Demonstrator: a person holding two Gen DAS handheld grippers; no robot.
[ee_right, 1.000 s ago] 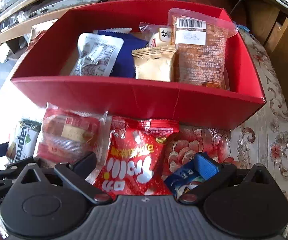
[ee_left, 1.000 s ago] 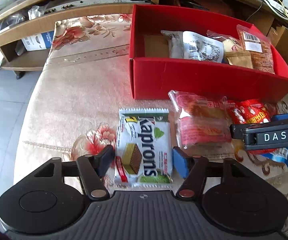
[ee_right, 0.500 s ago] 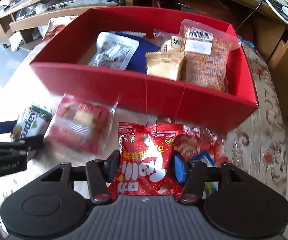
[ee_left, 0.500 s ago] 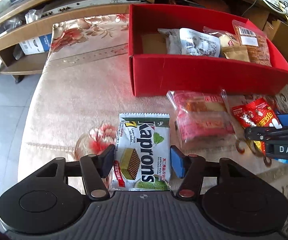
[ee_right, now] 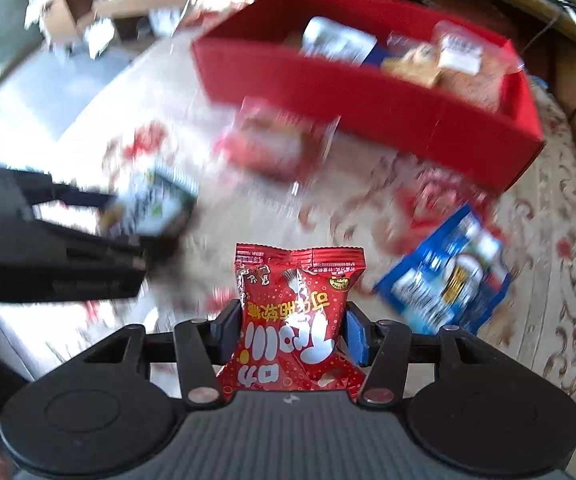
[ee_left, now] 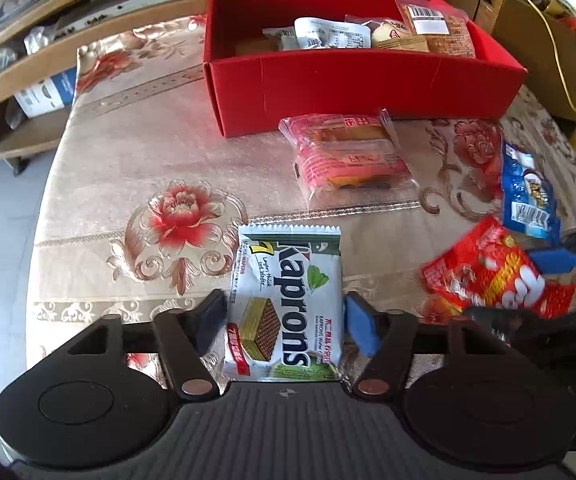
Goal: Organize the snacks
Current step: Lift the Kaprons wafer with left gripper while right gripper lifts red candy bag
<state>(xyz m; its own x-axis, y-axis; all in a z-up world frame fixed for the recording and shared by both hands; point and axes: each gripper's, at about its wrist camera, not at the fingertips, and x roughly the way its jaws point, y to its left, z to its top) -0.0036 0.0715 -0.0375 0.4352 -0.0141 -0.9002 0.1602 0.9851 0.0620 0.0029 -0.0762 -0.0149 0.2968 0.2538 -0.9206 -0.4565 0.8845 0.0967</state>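
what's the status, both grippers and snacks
Left gripper shut on Kaprons wafer pack. Right gripper shut on red candy bag. Path to red box open.

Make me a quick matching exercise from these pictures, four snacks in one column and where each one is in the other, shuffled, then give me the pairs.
Snacks
1. Kaprons wafer pack
2. red candy bag
3. blue snack packet
4. barcode-labelled pastry bag

Places
A. inside the red box
B. between the fingers of the left gripper
C. lying loose on the floral tablecloth
D. clamped in the right gripper

Pairs: 1-B, 2-D, 3-C, 4-A
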